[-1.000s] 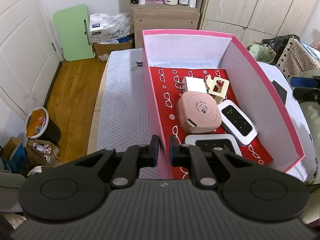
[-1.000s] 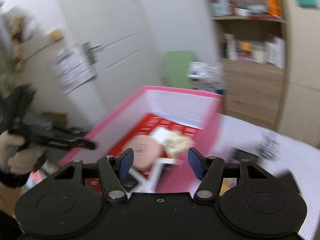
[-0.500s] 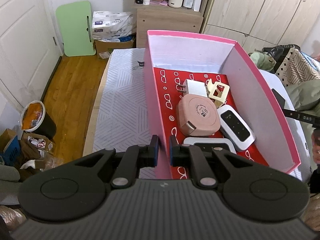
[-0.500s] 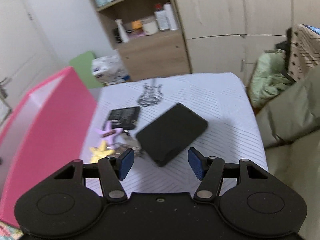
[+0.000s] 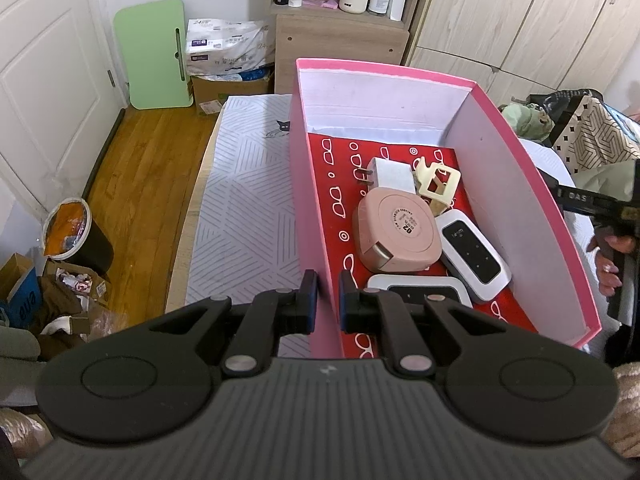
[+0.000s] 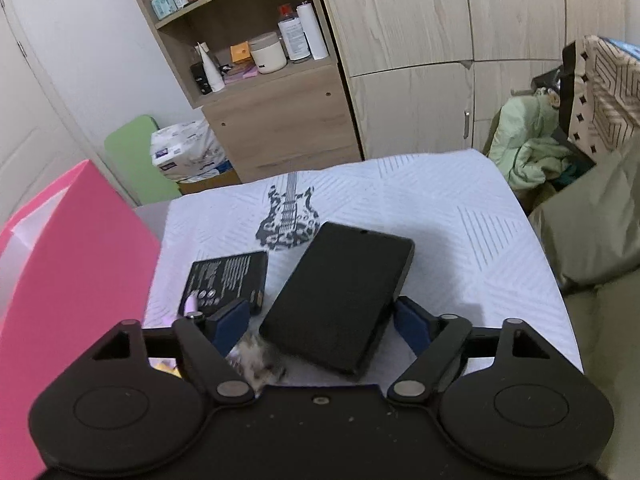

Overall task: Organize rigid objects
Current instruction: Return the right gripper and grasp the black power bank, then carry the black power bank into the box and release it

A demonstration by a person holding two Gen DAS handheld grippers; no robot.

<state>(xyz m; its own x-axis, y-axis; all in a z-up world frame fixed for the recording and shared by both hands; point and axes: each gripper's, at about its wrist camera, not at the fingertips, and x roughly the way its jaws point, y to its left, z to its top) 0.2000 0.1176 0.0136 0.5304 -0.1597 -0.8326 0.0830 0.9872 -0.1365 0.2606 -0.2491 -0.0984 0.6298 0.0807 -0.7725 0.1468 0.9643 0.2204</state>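
- Two grippers show: the left gripper (image 5: 324, 294) pinches the near left wall of the pink box (image 5: 310, 216).
- The right gripper (image 6: 322, 320) has fingers wide apart around the black case (image 6: 340, 294) lying right of the box.

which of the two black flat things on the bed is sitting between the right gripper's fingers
The larger plain matte black case, lying at a slant between the open right gripper. The smaller black box with white print lies farther left, beyond the left finger.

Black case (image 6: 340, 300) between spread fingers (image 6: 410, 322)
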